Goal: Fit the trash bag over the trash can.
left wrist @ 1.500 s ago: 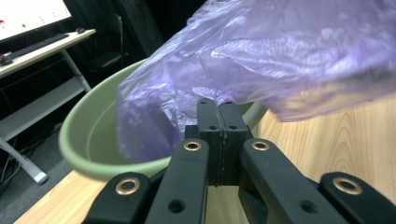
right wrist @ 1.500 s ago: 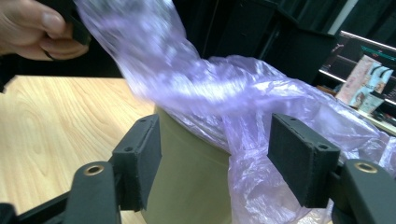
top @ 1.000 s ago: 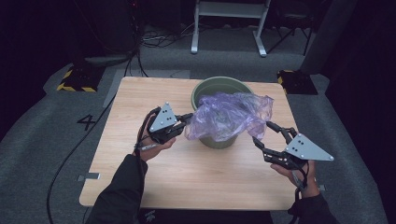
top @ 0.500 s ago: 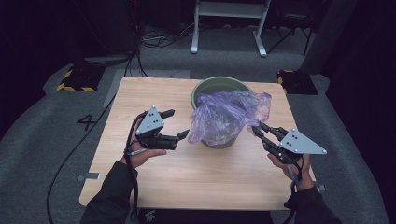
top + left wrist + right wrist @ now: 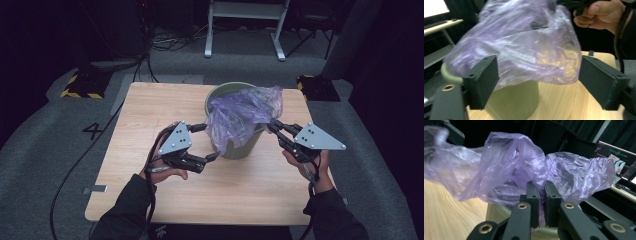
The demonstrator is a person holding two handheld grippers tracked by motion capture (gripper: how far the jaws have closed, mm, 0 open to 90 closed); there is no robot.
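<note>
Bag look: a thin, see-through purple plastic bag [image 5: 244, 116], crinkled and glossy, bunched in loose folds; in the left gripper view the bag [image 5: 524, 42] lets the wood grain show through its lower edge.
Bag place: it sits over the top of the green bucket [image 5: 240, 145], draped across the rim and hanging partway down the near wall, puffed up above the opening.
Bucket: round, olive green, upright on the table [image 5: 150, 120], toward the far right part of the top; its far rim shows bare behind the bag.
Bucket contents: the bag covers the opening, so what lies inside cannot be told.
Right gripper: the right gripper [image 5: 539, 195] has its fingers [image 5: 533, 195] pressed together on a fold of the bag [image 5: 524, 170], the plastic pinched between them; in the high view this right gripper [image 5: 274, 126] meets the bag at the bucket's right side.
Left gripper: the left gripper [image 5: 206, 142] is just beside the bucket's left side, with its fingers [image 5: 484, 77] spread wide; in its own view they stand to either side of the bag's hanging edge and are not closed on it.
Hands: the left hand [image 5: 162, 170] and right hand [image 5: 307, 165] hold the grippers from the near edge, in dark sleeves.
Table: light wood, bare around the bucket.
Floor: grey carpet around the table, with a black cable [image 5: 75, 170] trailing at the left.
</note>
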